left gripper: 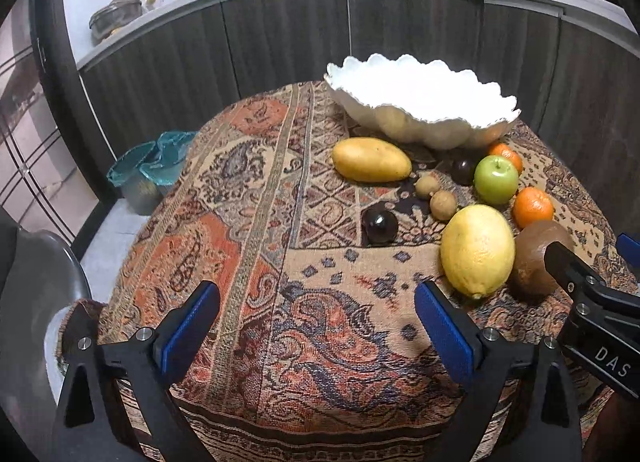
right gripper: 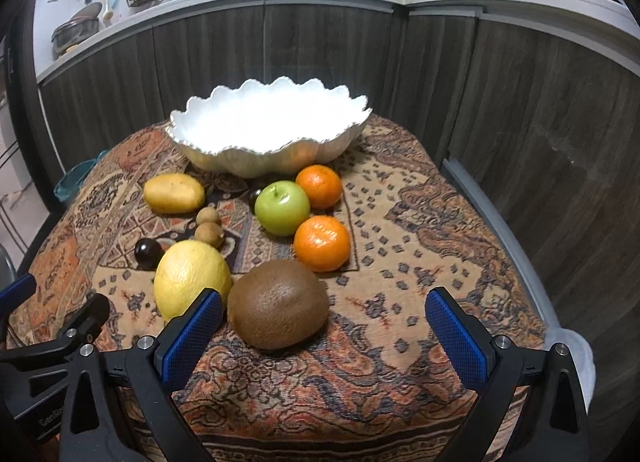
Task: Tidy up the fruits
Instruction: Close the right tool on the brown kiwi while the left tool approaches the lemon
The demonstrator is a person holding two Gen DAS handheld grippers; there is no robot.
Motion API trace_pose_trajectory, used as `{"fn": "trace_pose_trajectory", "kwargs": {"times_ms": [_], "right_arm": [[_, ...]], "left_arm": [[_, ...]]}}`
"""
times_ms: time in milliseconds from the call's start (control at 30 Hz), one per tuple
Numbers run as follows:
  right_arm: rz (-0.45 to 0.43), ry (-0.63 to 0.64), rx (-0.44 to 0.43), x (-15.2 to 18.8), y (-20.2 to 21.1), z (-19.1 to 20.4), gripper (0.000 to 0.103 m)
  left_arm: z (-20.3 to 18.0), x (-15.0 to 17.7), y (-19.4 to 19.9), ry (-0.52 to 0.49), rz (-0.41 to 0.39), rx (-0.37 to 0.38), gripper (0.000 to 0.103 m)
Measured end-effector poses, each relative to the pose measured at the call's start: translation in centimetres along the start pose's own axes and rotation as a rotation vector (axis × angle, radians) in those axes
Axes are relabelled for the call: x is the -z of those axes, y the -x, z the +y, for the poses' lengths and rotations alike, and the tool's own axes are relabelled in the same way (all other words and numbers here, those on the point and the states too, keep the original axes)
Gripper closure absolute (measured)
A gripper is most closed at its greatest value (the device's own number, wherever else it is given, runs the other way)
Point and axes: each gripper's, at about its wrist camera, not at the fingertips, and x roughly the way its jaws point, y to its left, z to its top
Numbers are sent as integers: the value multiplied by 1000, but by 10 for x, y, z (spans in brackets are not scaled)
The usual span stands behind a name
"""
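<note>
A white scalloped bowl stands at the far side of the table. In front of it lie a mango, a green apple, two oranges, a big lemon, a kiwi, two small tan fruits and two dark plums. My right gripper is open, the kiwi just ahead between its fingers, nearer the left one. My left gripper is open over bare cloth, left of the lemon.
The round table wears a patterned cloth. Dark cabinet fronts and a counter with a sink curve behind it. A teal-lined bin stands on the floor at the left. A grey chair sits at the near left.
</note>
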Motion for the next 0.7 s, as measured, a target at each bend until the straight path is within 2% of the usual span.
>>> {"fn": "trace_pose_trajectory", "kwargs": {"times_ms": [100, 167, 500, 700], "right_arm": [[17, 6, -2, 3, -9, 3, 3], [34, 5, -13, 4, -16, 5, 9], [42, 14, -61, 0, -33, 16, 11], [64, 2, -147, -1, -43, 21, 28]], "left_arm": [[2, 1, -5, 7, -2, 0, 4], [1, 0, -8, 6, -4, 5, 4], [0, -4, -18, 1, 3, 16, 4], [0, -6, -17, -4, -4, 17, 4]]}}
